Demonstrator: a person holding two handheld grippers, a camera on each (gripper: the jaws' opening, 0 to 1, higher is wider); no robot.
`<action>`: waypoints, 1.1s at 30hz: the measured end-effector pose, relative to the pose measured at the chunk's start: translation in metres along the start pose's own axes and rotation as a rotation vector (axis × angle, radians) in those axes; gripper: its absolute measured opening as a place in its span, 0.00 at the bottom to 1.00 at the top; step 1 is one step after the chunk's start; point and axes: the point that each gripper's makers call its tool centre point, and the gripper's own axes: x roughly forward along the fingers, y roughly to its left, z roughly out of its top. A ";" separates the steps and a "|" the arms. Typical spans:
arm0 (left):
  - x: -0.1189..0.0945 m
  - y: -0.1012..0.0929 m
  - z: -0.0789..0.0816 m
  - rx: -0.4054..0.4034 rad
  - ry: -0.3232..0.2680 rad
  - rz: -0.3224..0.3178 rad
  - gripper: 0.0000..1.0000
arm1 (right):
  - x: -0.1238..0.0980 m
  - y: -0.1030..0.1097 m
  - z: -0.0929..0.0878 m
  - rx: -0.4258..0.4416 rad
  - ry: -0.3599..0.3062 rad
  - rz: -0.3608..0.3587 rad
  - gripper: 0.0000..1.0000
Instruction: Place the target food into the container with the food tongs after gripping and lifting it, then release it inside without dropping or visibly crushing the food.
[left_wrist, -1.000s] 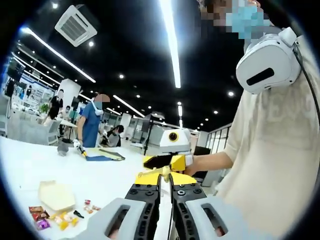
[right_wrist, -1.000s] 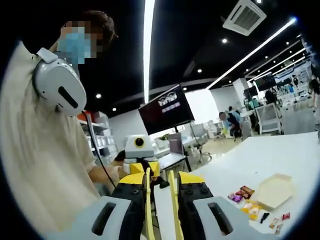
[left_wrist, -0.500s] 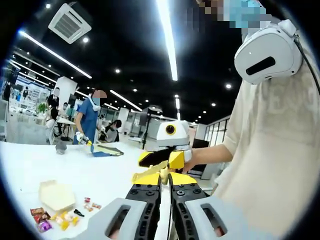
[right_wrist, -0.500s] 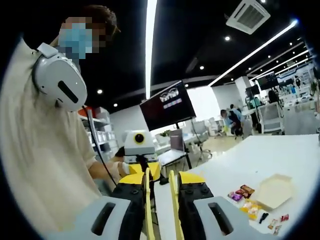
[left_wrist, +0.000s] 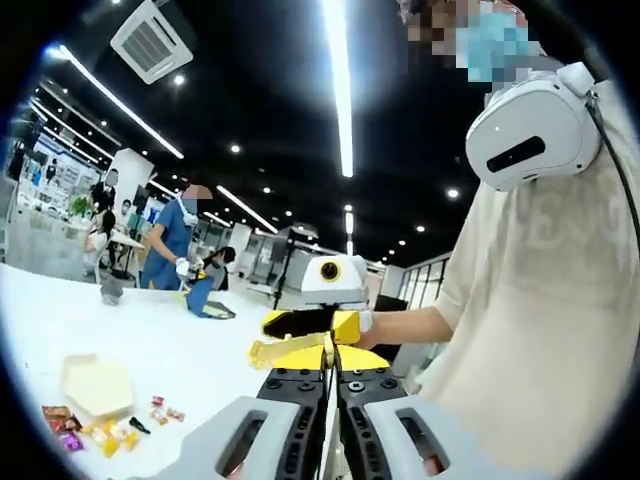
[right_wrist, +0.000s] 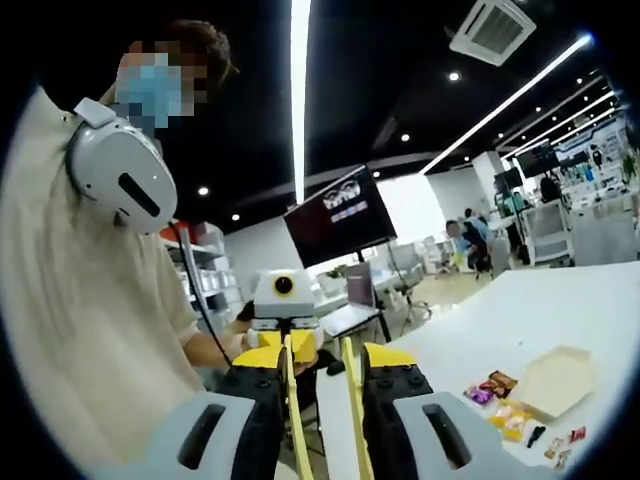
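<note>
Left claw has stayed clenched, while right claw seemingly spread slightly, now released.

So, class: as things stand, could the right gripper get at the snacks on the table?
Probably yes. The right gripper is raised, away from the snacks, which lie in the open on the white table beside the container; nothing stands between.

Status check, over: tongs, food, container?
Left tongs shut, right tongs open, both empty, raised. Container and snacks on table, untouched. No obstruction seen.
</note>
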 end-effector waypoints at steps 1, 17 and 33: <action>0.000 -0.001 0.000 -0.002 0.000 -0.004 0.00 | 0.000 0.001 0.000 0.004 -0.001 0.005 0.29; -0.001 -0.004 0.010 -0.020 -0.041 -0.020 0.00 | -0.002 0.005 0.008 0.086 -0.097 0.035 0.40; -0.004 -0.001 0.026 -0.054 -0.133 -0.025 0.00 | -0.003 0.003 0.007 0.093 -0.107 0.018 0.46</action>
